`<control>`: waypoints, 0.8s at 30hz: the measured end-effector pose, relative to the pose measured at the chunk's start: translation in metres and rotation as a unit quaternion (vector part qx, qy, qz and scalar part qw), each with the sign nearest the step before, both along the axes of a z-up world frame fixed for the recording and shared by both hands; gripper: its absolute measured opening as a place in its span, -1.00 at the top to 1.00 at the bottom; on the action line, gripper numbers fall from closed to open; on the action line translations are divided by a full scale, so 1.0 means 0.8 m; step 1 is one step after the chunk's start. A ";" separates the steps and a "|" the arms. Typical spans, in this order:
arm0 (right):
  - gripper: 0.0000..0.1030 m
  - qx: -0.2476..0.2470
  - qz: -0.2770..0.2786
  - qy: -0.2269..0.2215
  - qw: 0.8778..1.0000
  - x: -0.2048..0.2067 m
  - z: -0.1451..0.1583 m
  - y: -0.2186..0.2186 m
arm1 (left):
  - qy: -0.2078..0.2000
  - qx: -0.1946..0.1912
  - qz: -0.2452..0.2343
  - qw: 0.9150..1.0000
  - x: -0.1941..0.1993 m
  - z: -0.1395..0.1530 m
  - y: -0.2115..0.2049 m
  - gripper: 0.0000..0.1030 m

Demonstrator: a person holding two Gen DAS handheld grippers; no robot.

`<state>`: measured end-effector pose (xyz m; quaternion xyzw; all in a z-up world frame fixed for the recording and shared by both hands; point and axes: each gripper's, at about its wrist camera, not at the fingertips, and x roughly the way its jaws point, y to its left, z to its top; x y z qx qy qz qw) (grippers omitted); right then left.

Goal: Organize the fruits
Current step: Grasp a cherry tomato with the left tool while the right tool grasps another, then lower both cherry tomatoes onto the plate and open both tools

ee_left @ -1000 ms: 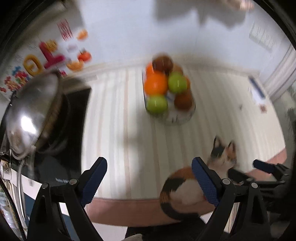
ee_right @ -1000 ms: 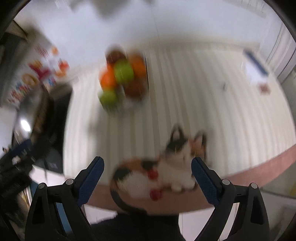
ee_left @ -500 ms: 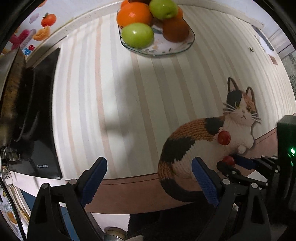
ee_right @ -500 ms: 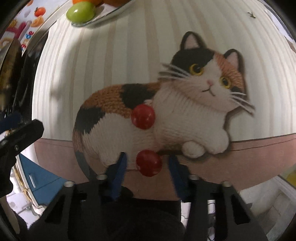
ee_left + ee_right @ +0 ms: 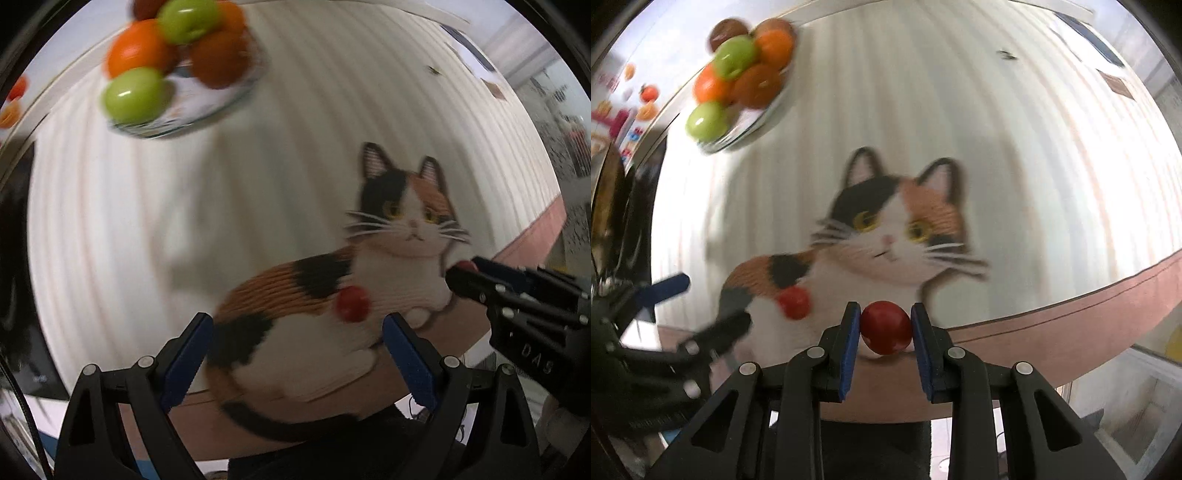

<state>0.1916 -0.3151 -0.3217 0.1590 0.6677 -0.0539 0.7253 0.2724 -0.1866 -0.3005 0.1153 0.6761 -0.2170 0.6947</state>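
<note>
The right gripper [image 5: 885,326] is clamped on a small red fruit [image 5: 885,328]: its 2 blue pads press on the left and right sides of the fruit, and the jaws have just been closing onto it. The fruit sits between the fingertips, over the lower part of the cat picture [image 5: 886,236] that is printed on the striped table mat [image 5: 1015,155]. A 2nd small red fruit [image 5: 794,302] lies just beside it on the left, on the body of the cat, and nothing is touching it.

The left gripper [image 5: 297,356] stands wide apart with nothing between its pads. In the left wrist view the 2nd fruit is seen a little beyond the fingertips, nearer to the right finger (the view is blurred, so I cannot tell if the pad is close to touch it). In the same view the right gripper enters from the right edge, with a bit of red showing at its tip.

Far from both tools, near the upper left of the mat, a glass plate [image 5: 757,118] holds bigger fruits: 2 green apples [image 5: 735,55] and several oranges [image 5: 757,85], piled together. Beyond the mat's left edge there is a dark surface [image 5: 14,258].
</note>
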 end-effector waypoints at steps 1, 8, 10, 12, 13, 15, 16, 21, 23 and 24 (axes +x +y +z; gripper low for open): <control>0.41 -0.002 -0.005 -0.001 1.000 -0.002 -0.002 -0.012 | 0.001 -0.002 -0.007 1.000 -0.001 -0.003 -0.009 -0.75; 0.41 0.002 -0.026 0.002 1.000 -0.002 -0.011 -0.041 | 0.015 0.003 -0.041 0.999 -0.006 -0.028 -0.052 0.05; 0.41 0.002 -0.028 0.001 1.000 -0.003 -0.012 -0.048 | 0.017 0.006 -0.048 0.999 -0.009 -0.033 -0.060 0.28; 0.41 0.002 -0.031 -0.001 1.000 0.001 -0.012 -0.049 | 0.017 0.007 -0.053 0.998 -0.009 -0.036 -0.067 0.43; 0.41 0.002 -0.032 -0.001 0.999 0.002 -0.011 -0.051 | 0.017 0.006 -0.055 0.998 -0.010 -0.037 -0.070 0.53; 0.41 0.001 -0.033 -0.003 0.999 0.004 -0.009 -0.051 | 0.015 0.006 -0.061 0.998 -0.010 -0.038 -0.075 0.56; 0.41 0.001 -0.033 -0.005 0.999 0.002 -0.006 -0.055 | 0.016 0.005 -0.061 0.998 -0.010 -0.037 -0.077 0.56; 0.41 0.003 -0.027 -0.015 1.000 0.022 0.002 -0.049 | 0.014 -0.012 -0.046 0.999 -0.004 -0.025 -0.071 0.57; 0.41 0.004 -0.022 -0.020 1.000 0.030 0.007 -0.045 | 0.009 -0.021 -0.032 0.999 0.009 -0.015 -0.039 0.57; 0.41 0.005 -0.019 -0.025 1.000 0.034 0.012 -0.042 | 0.007 -0.025 -0.025 0.999 0.014 -0.010 -0.033 0.57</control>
